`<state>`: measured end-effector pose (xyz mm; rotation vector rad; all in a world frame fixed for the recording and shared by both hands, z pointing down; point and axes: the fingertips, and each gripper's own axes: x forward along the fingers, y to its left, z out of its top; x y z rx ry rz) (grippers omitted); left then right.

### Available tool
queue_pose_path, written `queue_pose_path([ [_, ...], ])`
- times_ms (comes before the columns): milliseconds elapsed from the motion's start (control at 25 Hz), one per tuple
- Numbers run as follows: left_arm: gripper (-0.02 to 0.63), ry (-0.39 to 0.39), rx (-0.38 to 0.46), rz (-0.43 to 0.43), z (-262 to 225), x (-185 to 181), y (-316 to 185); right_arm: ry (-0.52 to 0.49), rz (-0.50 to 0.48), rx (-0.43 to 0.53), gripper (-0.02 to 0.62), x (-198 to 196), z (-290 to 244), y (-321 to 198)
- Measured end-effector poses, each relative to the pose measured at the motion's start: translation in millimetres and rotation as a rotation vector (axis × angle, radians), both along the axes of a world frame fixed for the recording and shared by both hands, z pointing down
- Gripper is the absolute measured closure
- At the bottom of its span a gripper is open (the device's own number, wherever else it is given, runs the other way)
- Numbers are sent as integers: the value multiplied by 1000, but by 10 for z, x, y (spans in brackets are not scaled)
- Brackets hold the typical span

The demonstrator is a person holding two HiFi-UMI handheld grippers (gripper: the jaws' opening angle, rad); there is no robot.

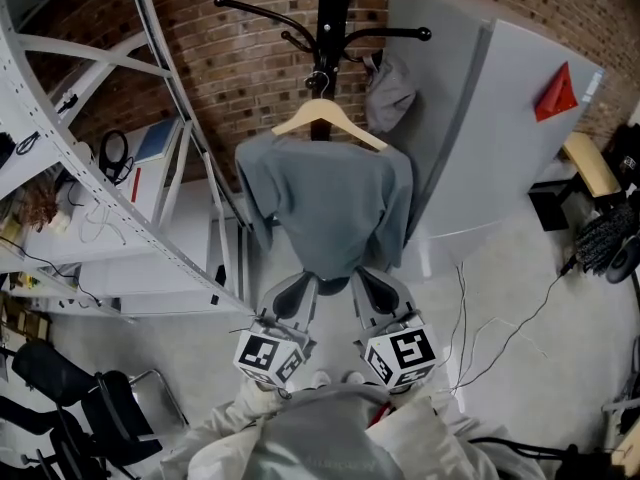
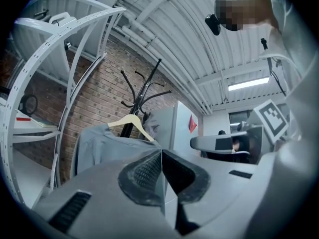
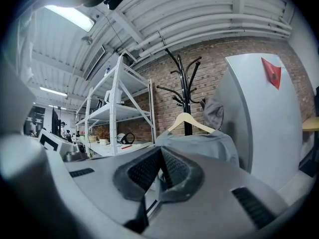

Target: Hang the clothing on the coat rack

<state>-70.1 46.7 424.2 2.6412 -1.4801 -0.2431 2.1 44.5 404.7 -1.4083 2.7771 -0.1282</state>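
At the far left stands a white shelving unit (image 1: 120, 218), cut off by the edge of the picture, with small clutter on it too fine to make out. Next comes the left gripper (image 1: 300, 286), held level with its pads pressed together and nothing between them. In the left gripper view the grey shirt (image 1: 330, 208) hangs beyond and above the tips, a little to the left. The shirt is draped on one wooden hanger (image 1: 325, 116), which hangs from one black coat rack (image 1: 333, 8) in front of the brick wall. The rack's lower pole and base are hidden behind the cloth, and where the hanger's hook catches the rack is hard to see. From the head view the shirt's lower hem comes down right to the tips of both grippers, and whether it touches them cannot be told. The right gripper (image 1: 368, 283) is just beside the left, with its pads also shut together on nothing and the shirt straight ahead of it. There are two grippers, each bearing one marker cube. A second, smaller grey cloth (image 1: 388, 96) hangs on a right-hand hook. To the right is a grey cabinet (image 1: 500, 128) with one red triangle (image 1: 557, 93).
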Motion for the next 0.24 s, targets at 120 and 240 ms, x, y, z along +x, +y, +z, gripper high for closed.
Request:
queue_pose_path([
  [120,594,0,9,8,50,70,-26,0,0,-4,571,68,9,-32],
  [240,594,1,15,16,87,141,-47,5,-3,-10,571,118,23,-67],
])
